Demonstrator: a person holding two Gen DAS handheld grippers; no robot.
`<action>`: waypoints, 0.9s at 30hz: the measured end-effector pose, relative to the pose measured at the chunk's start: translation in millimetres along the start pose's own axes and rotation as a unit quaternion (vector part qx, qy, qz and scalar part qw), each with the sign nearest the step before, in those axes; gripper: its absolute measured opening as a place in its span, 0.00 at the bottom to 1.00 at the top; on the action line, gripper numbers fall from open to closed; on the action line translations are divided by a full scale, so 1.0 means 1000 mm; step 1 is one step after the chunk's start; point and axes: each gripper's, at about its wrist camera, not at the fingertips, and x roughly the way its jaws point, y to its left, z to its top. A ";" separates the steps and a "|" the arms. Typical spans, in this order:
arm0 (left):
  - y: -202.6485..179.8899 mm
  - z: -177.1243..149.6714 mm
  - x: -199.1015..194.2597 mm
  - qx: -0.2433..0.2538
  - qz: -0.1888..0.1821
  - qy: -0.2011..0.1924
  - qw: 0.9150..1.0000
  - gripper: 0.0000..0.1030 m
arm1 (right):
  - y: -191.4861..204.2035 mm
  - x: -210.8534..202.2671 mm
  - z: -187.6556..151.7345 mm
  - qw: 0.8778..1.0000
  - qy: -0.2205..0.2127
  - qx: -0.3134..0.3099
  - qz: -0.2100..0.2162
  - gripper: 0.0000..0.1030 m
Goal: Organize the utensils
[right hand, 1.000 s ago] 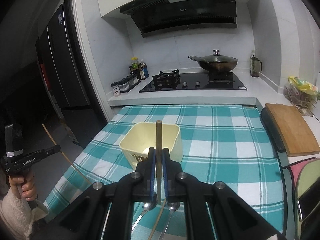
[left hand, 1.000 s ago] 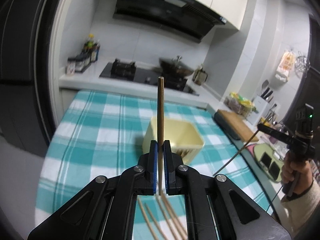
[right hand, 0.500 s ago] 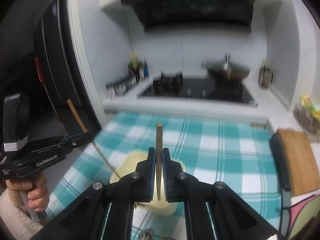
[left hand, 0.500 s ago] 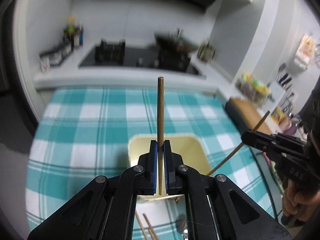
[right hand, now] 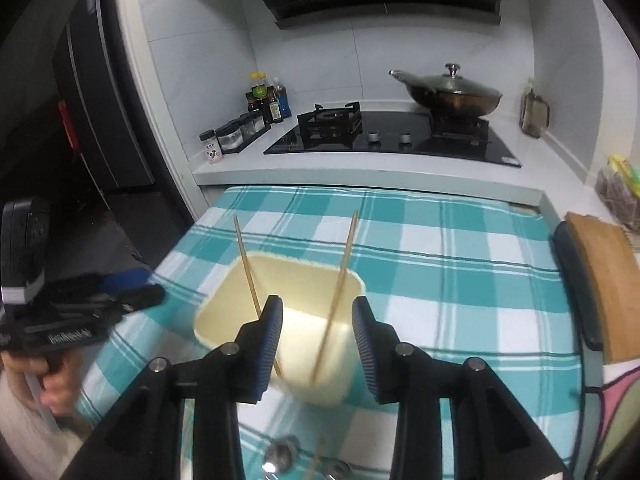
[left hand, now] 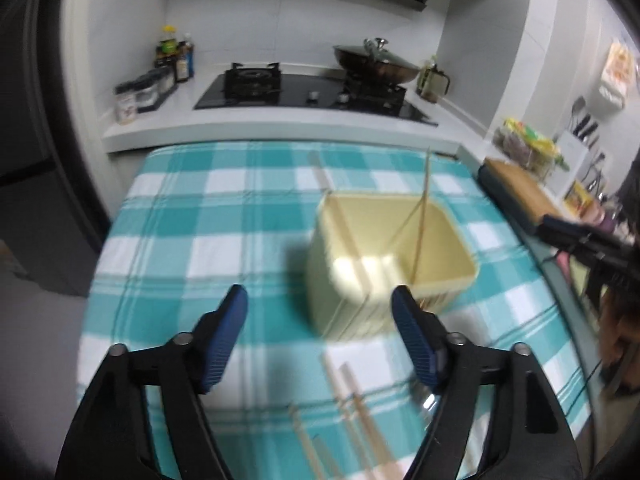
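A pale yellow bin stands on the teal checked tablecloth. Two wooden chopsticks lean inside it: one at the right, one at the left; both also show in the left wrist view. My left gripper is open and empty, just in front of the bin. My right gripper is open and empty, above the bin's near edge. More chopsticks lie on the cloth below the left gripper. A spoon lies below the right gripper.
A white counter with a black gas hob and a lidded wok stands behind the table. Spice jars and bottles stand at its left. A wooden cutting board lies at the table's right. A dark fridge stands at the left.
Both grippers have opened and let go of their chopsticks, which now lean inside the yellow bin. Both grippers came closer over the bin.
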 end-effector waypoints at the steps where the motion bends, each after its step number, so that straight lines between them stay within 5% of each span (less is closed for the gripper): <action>1: 0.008 -0.020 -0.003 -0.001 0.007 0.004 1.000 0.79 | -0.003 -0.009 -0.023 1.000 -0.003 -0.006 -0.016 0.47; 6: 0.042 -0.123 0.010 -0.025 0.066 0.048 0.996 0.79 | -0.029 -0.023 -0.131 0.997 0.022 0.010 -0.079 0.48; 11: 0.051 -0.167 0.034 -0.040 0.106 0.060 0.992 0.79 | -0.059 -0.011 -0.222 0.987 0.060 0.068 -0.135 0.48; 16: 0.048 -0.171 0.045 -0.041 0.127 0.046 0.990 0.79 | -0.066 -0.001 -0.243 0.981 0.073 0.077 -0.161 0.48; 21: 0.052 -0.171 0.047 -0.056 0.131 0.055 0.988 0.95 | -0.064 0.002 -0.245 0.979 0.077 0.072 -0.172 0.51; 27: 0.054 -0.172 0.050 -0.059 0.131 0.060 0.988 0.99 | -0.068 0.002 -0.247 0.980 0.077 0.082 -0.167 0.54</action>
